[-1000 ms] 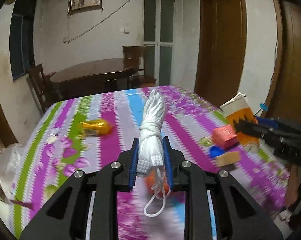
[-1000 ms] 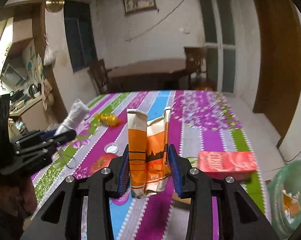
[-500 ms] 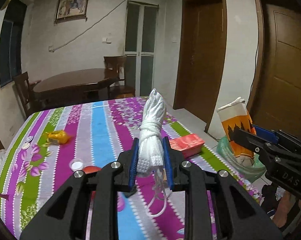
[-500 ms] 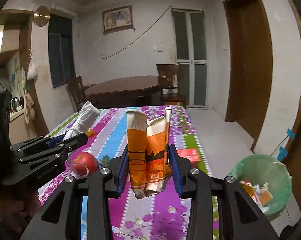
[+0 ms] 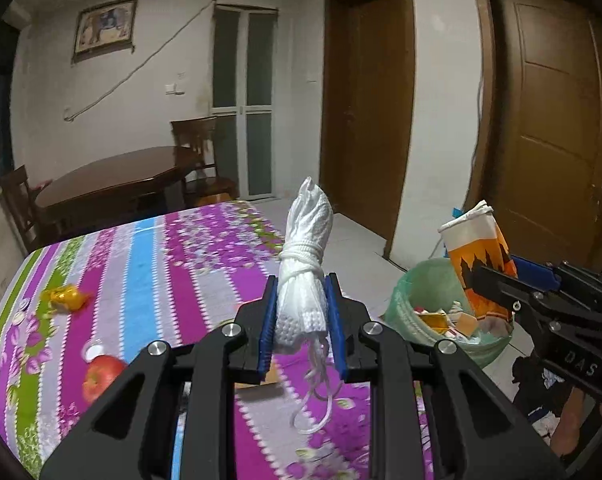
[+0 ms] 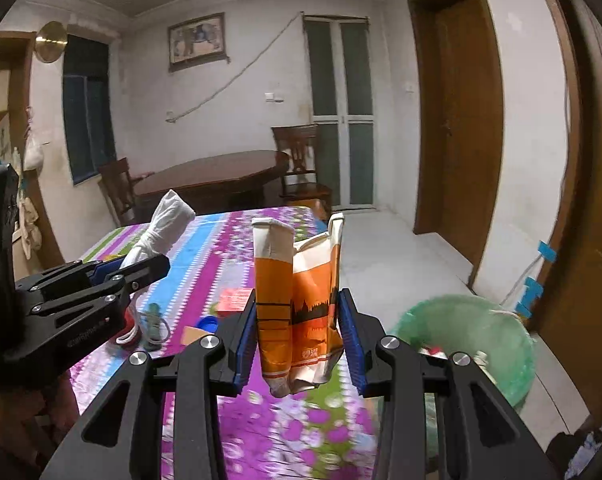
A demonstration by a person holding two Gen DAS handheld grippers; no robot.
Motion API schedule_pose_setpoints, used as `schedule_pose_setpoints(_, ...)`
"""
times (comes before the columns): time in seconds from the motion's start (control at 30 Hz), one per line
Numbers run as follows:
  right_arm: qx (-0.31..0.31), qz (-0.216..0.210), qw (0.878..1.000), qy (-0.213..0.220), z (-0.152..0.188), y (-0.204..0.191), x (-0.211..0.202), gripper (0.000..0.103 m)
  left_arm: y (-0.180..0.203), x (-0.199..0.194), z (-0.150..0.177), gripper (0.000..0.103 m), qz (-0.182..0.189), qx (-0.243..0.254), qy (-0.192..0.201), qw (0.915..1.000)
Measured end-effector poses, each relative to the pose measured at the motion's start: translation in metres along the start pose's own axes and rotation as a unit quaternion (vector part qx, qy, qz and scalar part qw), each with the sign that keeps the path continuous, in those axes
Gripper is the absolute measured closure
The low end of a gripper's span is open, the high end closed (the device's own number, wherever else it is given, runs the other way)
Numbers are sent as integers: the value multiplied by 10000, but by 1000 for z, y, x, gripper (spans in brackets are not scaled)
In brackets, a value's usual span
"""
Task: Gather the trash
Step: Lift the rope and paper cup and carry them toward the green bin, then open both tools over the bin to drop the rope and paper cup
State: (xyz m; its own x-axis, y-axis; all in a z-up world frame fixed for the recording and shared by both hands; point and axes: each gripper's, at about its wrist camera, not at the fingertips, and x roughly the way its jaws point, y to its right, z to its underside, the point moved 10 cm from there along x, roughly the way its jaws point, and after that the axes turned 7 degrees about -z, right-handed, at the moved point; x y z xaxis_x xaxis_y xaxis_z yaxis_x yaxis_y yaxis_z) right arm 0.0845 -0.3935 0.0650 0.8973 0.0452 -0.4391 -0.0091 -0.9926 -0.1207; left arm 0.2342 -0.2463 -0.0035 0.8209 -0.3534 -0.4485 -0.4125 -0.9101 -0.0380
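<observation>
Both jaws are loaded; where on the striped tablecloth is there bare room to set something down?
Free: the blue and purple stripes between the yellow crumpled wrapper and the table's far edge. Crowded: the near end, with the red apple, red carton and blue cap. The green-lined trash bin stands beside the table.

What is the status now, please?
Left gripper shut on white bundle. Right gripper shut on orange carton. Green bin close, nothing blocking.
</observation>
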Motion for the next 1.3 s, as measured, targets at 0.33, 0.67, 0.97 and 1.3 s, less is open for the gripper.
schedule_pose_setpoints(0.33,186,490,9985,-141,7,97,-22,64,65,26,-4,81,438,314,-118,9985)
schedule_pose_setpoints(0.67,723,766,9929,-560,16,209,-12,63,152,68,-10,81,1220,659,-458,9893)
schedule_pose_setpoints(0.97,1426,615,9806,-1196,40,281,43,62,204,128,13,81,1676,806,-1218,9750)
schedule_pose_setpoints(1.3,1821,603,9669,-1680,82,323,108,61,223,178,50,81,1682,800,-1829,9653)
